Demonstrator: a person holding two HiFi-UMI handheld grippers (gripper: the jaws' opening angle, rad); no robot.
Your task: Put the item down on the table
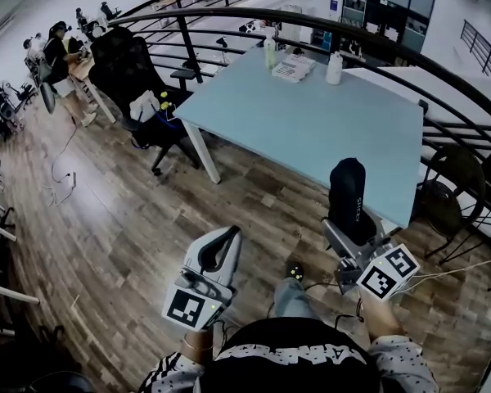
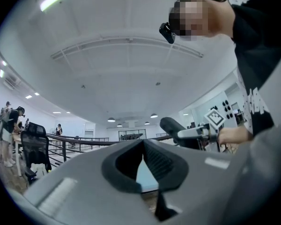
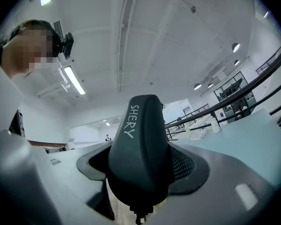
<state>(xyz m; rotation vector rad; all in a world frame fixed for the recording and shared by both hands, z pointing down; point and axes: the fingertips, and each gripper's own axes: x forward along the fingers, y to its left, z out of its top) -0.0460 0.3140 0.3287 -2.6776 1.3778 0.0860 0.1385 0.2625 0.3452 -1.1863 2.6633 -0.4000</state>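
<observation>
Black oblong soft case with white "SHERY" lettering (image 1: 349,188): stands upright in the air, its lower end pinched by the right tongs and its rounded top free. It is not yet on any surface.
Right gripper (image 1: 352,229): jaws pressed onto the case from both sides. The right gripper view shows the padded faces hugging its lower half, low enough, I judge, to leave the base reachable for setting down.
Left gripper (image 1: 227,237): tips pressed together with nothing between them. It is held low over the brown wooden floor (image 1: 131,219), well apart from the case, and likely just kept out of the way.
Pale blue rectangular table (image 1: 311,129): lies ahead of the person. From the head view the case sits about over its near edge.
Far end of table: a white bottle (image 1: 335,68) and a stack of papers (image 1: 293,68), leaving the near part bare for a landing.
Step in hand: carrying towards the table, release not begun.
Next move calls for: reaching forward, lowering until the base touches, then spreading the jaws.
Risk: the tall, narrow case may tip over when freed.
</observation>
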